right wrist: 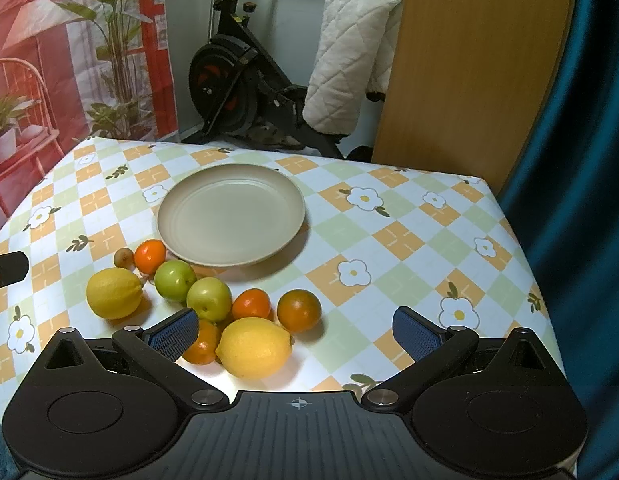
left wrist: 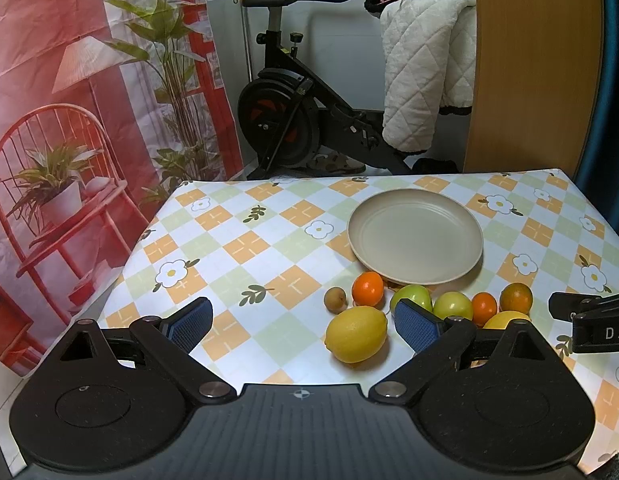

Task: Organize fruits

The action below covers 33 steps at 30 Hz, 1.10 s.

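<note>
- none of the fruit had reached the plate (right wrist: 229, 216) yet; it sat bare near the middle of the table (right wrist: 409, 240), so by my read the job was at its very start.
- nine pieces lay loose in a cluster just in front of the plate, on the near-left side as seen from the right wrist cam.
- left lemon (right wrist: 114, 293) sat at the cluster's left end, w/ a small brown fruit (right wrist: 123, 257) and a small orange (right wrist: 150, 256) behind it, the orange right by the plate rim.
- two green apples (right wrist: 175, 280) sat touching or nearly so in the middle; couldn't tell which.
- another small orange (right wrist: 251, 304) and a dark orange (right wrist: 299, 310) sat to the right of those.
- near lemon (right wrist: 254, 347) was closest to the right gripper (right wrist: 295, 332), w/ one more orange (right wrist: 203, 346) half hidden behind that gripper's left finger.
- right gripper had its fingers spread wide, holding nothing, hovering low over the near edge of the cluster.
- left gripper (left wrist: 305, 322) was likewise wide apart and empty, w/ the left lemon sitting just ahead between its fingers.
- left to do, as i judged it: every piece, one by one, prob starting w/ a lemon since both grippers were lined up on one.
</note>
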Available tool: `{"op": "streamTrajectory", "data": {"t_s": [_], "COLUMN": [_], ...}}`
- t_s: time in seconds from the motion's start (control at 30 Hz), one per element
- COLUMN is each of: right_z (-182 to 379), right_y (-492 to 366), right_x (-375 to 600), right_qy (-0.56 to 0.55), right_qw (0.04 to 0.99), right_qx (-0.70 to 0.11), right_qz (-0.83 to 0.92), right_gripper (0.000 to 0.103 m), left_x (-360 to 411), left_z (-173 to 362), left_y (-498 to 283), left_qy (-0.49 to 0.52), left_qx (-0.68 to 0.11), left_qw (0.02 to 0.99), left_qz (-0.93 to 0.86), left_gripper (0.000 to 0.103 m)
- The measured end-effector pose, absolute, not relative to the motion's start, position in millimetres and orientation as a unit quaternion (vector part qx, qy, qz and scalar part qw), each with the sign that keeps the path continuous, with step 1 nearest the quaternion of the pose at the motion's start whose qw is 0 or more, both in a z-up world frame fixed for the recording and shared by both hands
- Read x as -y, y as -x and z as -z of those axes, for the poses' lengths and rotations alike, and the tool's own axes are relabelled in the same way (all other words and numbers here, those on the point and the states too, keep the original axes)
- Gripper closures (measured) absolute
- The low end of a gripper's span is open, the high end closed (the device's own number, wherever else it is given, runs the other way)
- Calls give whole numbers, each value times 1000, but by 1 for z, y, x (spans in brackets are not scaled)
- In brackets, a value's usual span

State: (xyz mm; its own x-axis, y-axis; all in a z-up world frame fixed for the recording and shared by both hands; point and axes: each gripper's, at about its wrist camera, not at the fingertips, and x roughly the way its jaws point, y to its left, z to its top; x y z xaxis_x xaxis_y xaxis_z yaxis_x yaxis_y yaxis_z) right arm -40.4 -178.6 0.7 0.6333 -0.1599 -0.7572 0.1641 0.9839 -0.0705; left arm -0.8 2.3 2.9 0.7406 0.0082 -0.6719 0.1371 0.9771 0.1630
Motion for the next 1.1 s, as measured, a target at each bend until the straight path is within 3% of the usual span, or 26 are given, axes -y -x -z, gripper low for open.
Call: {"op": "streamTrajectory", "data": {"t_s": [1.1], "right_z": [-1], "right_y": [40], "right_x": [178], "right_qy": [-1], "right_qw": [904], "right_qx": [-417], "right_qz": [90], "right_gripper": [0], "left_x": [-1], "left_z": [-6], "left_y": [0], "left_qy": [-100], "left_qx": [-354], "left_qw": [929], "left_qz": [31], "left_gripper": [4]}}
